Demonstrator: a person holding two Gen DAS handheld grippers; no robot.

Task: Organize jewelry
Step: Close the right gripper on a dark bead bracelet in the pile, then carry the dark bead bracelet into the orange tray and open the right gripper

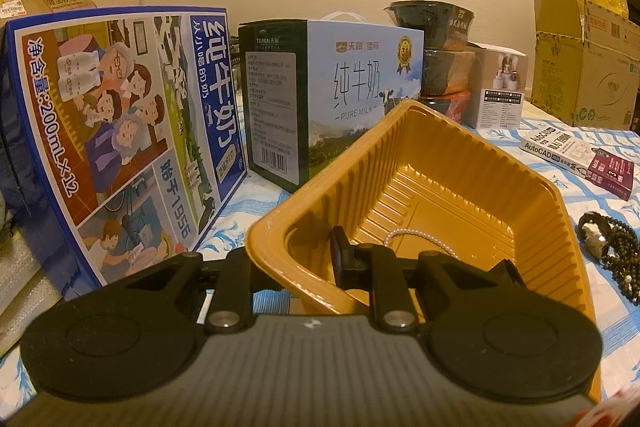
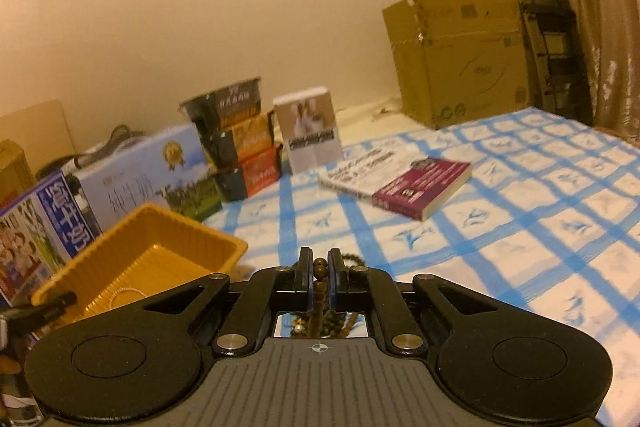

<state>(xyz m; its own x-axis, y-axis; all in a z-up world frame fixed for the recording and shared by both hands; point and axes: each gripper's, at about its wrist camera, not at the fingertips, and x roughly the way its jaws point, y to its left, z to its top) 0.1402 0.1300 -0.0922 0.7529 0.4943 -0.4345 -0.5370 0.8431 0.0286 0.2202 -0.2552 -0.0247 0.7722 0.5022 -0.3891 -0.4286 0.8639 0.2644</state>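
Observation:
A yellow plastic tray (image 1: 460, 163) stands tilted on the blue-checked cloth, with a white pearl bracelet (image 1: 416, 238) on its ribbed floor. My left gripper (image 1: 296, 255) is shut on the tray's near wall, one finger inside and one outside. In the right wrist view, my right gripper (image 2: 320, 267) is shut on a string of dark brown beads (image 2: 320, 263), and more of the strand hangs below between the fingers. The tray (image 2: 160, 227) sits to its left with the pearl bracelet (image 2: 124, 293) inside. Dark beads (image 1: 608, 247) show at the right edge of the left wrist view.
Two milk cartons (image 1: 120, 131) (image 1: 352, 83) stand behind the tray along the wall. Stacked noodle bowls (image 2: 240, 139), a white box (image 2: 312, 131), two books (image 2: 400, 183) and a cardboard box (image 2: 460, 59) sit further back and right on the cloth.

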